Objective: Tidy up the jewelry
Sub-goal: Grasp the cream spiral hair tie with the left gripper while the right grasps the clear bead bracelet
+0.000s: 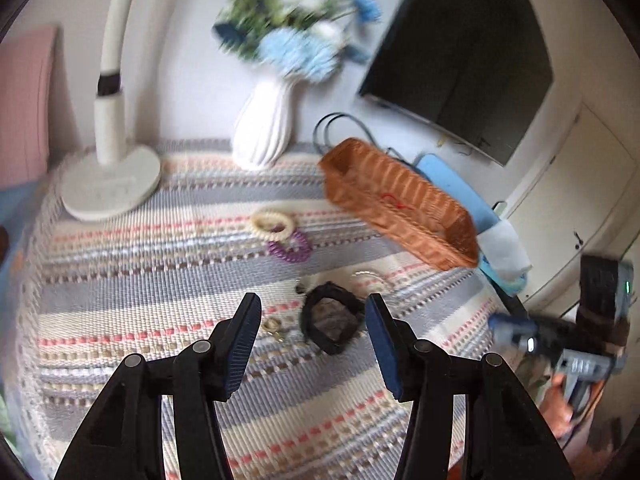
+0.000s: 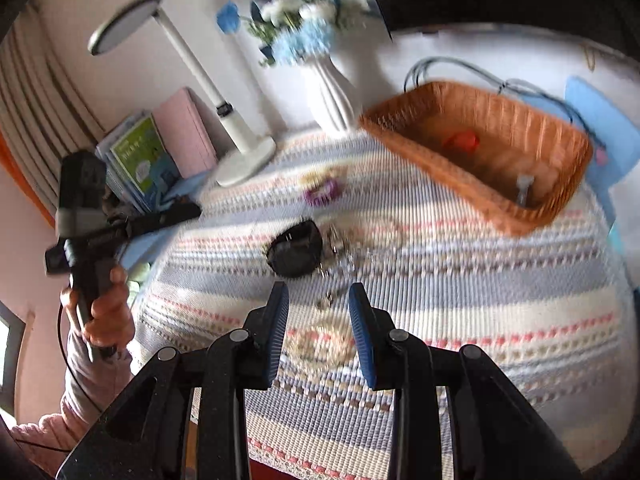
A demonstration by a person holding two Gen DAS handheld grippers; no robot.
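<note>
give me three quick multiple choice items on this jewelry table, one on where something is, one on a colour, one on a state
1. Where does the purple coil hair tie lie?
A. inside the basket
B. on the striped cloth, touching the cream coil hair tie
C. under the lamp base

2. What colour are most of the flowers in the white vase?
A. red
B. yellow
C. blue

3. How do the left tongs stand?
A. open, with nothing gripped
B. shut on the black band
C. shut on the basket rim

Answers:
1. B, it rests on the striped cloth against the cream coil hair tie, outside the wicker basket.
2. C, the blooms are mostly light blue, with some white.
3. A, the pads stand apart, and the black band lies on the cloth beyond them.
</note>
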